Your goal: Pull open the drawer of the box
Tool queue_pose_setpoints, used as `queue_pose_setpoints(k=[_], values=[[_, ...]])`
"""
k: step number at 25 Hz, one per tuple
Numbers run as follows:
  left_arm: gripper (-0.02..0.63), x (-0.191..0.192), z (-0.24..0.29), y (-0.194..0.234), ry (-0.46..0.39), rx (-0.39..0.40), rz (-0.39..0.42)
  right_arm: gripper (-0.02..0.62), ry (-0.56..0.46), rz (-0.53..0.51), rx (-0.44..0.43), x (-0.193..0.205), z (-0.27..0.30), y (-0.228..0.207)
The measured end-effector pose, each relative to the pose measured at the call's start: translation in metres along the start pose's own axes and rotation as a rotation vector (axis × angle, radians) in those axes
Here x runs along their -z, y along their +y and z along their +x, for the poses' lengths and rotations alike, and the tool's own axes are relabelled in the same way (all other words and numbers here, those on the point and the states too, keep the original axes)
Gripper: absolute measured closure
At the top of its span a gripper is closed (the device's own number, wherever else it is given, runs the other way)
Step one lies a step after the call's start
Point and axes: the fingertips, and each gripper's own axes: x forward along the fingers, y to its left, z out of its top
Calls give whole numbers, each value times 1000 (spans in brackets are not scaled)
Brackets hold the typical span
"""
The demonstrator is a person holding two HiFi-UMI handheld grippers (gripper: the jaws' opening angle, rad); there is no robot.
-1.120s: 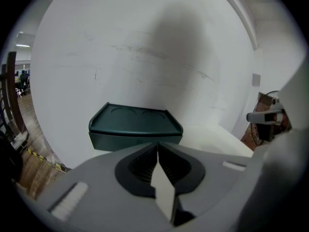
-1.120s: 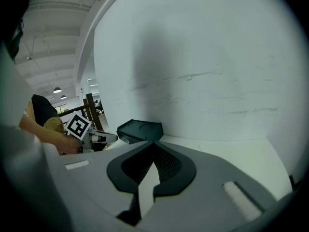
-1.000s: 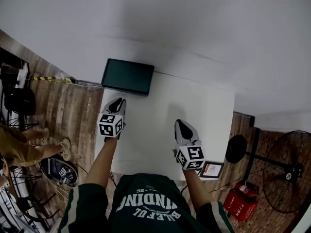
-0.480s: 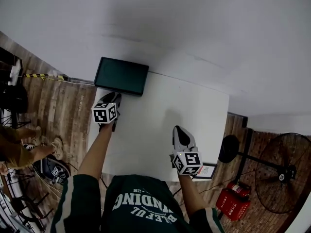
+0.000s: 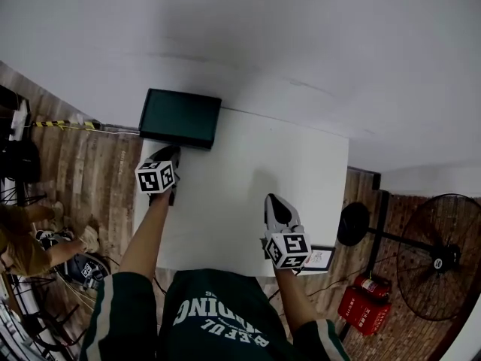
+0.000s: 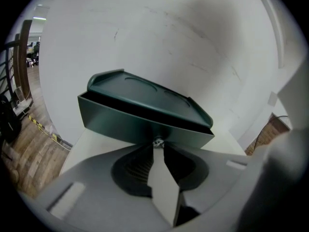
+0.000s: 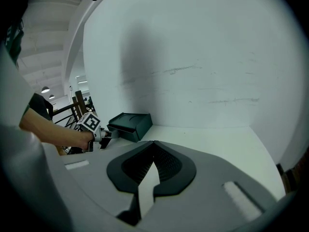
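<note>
A dark green box (image 5: 179, 117) stands at the far left corner of the white table (image 5: 248, 164), against the wall. In the left gripper view its drawer front (image 6: 120, 120) fills the middle, with a dark slit under the lid. A small metal knob (image 6: 157, 142) sits on the front. My left gripper (image 6: 158, 145) has just been closing, and its tips pinch this knob. In the head view the left gripper (image 5: 168, 156) touches the box's front. My right gripper (image 5: 276, 201) hovers over the table's near right part, shut and empty.
A white wall rises right behind the table. On the wooden floor to the right are a standing fan (image 5: 440, 258), a red extinguisher (image 5: 366, 304) and a black stand (image 5: 349, 226). Another person (image 5: 22, 243) and cables are on the floor at the left.
My left gripper has moved forward from a little short of the box to its front. The right gripper has drifted slightly toward me.
</note>
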Motion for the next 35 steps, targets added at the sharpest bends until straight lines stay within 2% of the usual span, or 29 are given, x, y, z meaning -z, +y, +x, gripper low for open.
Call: queue_pose_setpoints(k=[17,35], values=[[483,51,-40,-3,38,-7,-31,594,-12,-3,-26,5,-13,3],[482,75,-58,-4,79,-27,-59,594,-42,-26,-60,-7,-21,2]])
